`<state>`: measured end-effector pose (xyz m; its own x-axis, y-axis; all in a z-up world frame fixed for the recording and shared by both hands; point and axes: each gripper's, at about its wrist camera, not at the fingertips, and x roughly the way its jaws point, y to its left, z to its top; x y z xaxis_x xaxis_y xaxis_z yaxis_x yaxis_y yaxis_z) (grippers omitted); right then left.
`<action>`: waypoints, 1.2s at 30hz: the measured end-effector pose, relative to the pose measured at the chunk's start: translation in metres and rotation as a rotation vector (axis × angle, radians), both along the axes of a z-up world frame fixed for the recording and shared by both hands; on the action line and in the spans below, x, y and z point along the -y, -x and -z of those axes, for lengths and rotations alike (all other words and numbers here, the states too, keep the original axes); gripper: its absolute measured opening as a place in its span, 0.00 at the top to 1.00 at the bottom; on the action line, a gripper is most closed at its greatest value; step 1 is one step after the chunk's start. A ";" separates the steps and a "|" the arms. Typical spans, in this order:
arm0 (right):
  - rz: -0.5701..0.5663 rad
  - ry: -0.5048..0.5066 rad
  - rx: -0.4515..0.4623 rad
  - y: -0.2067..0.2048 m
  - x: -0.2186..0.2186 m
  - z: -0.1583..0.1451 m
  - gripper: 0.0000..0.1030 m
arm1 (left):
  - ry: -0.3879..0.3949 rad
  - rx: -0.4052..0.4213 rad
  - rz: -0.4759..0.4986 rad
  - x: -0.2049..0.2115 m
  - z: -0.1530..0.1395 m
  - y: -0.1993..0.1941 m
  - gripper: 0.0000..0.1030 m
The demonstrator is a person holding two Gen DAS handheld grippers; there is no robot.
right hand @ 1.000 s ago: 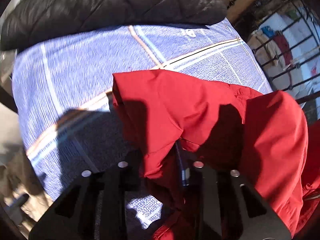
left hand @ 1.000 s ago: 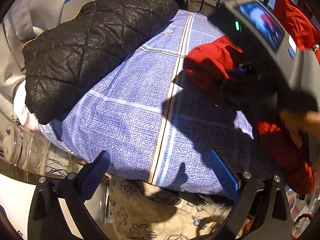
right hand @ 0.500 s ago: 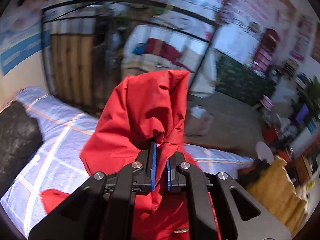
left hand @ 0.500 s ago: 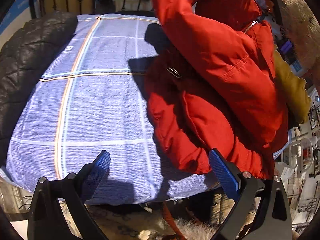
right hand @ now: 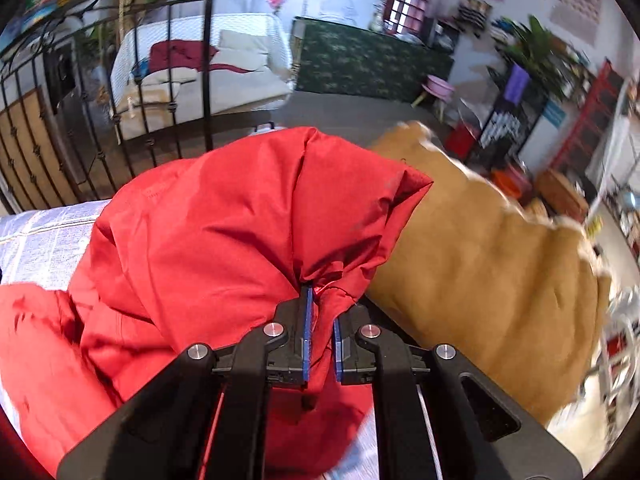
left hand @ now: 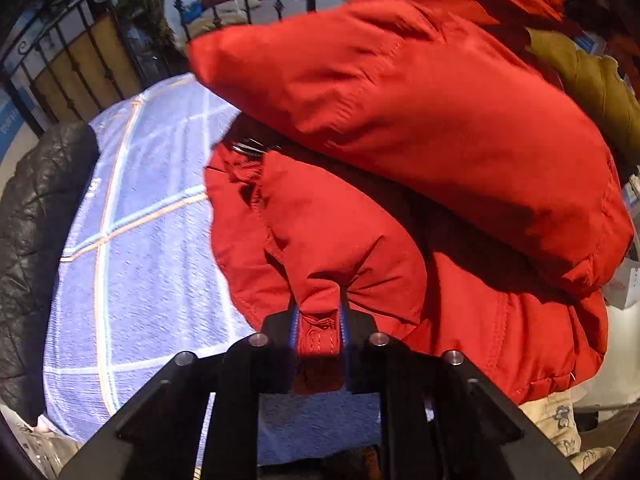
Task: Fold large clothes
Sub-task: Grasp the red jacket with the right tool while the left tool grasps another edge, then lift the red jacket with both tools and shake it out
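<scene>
Red padded jacket (left hand: pixel 400 120) of shiny woven fabric is partly lifted above the bed, w/ its lower part lying on the blue-and-white checked bedsheet (left hand: pixel 148 260). In left wrist view the left gripper (left hand: pixel 319 328) is clamped on a stitched cuff or hem edge of the jacket; the red cloth is bunched between both blue pads and fills the gap. One big puffy part of the jacket hangs across the upper half of this view, over the part that lies on the sheet. Black quilted jacket (left hand: pixel 36 240) lies at the left edge of the bed, apart from the red one. Mustard-brown padded garment (left hand: pixel 592 80) shows at the upper right, behind the red fabric.

In right wrist view the right gripper (right hand: pixel 321 340) is closed on a gathered fold of the red jacket (right hand: pixel 240 232); the cloth goes down between the blue pads and spreads out above them in a rounded bulge. The brown garment (right hand: pixel 480 264) is just beside the red one on the right, touching it, and is blurred. A strip of the checked sheet (right hand: pixel 44 240) is visible at the left. Behind is a black metal bed frame (right hand: pixel 160 80) w/ vertical bars, and further a white sofa (right hand: pixel 240 56) w/ a dark red cloth on it.
</scene>
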<state>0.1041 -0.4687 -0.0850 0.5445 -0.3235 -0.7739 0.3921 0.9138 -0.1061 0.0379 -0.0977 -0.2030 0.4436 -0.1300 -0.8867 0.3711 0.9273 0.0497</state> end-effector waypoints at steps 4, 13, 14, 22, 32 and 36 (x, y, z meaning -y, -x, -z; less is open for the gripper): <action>-0.019 -0.031 0.066 0.052 0.010 -0.014 0.92 | 0.072 0.084 -0.111 -0.053 -0.047 -0.042 0.89; -0.099 0.020 0.293 0.123 -0.024 -0.100 0.93 | -0.304 0.644 -0.539 -0.132 -0.188 -0.176 0.98; -0.101 0.000 0.280 0.121 -0.021 -0.098 0.93 | -0.222 0.487 -0.523 -0.143 -0.194 -0.197 0.85; -0.025 -0.122 0.145 0.119 -0.025 -0.034 0.86 | -0.034 0.319 -0.159 -0.077 -0.148 -0.129 0.06; 0.121 -0.246 0.206 0.183 -0.011 -0.011 0.23 | 0.178 -0.069 -0.058 0.005 -0.033 -0.085 0.06; 0.108 -0.249 0.183 0.192 -0.015 -0.009 0.23 | 0.287 -0.126 -0.038 0.024 -0.033 -0.090 0.46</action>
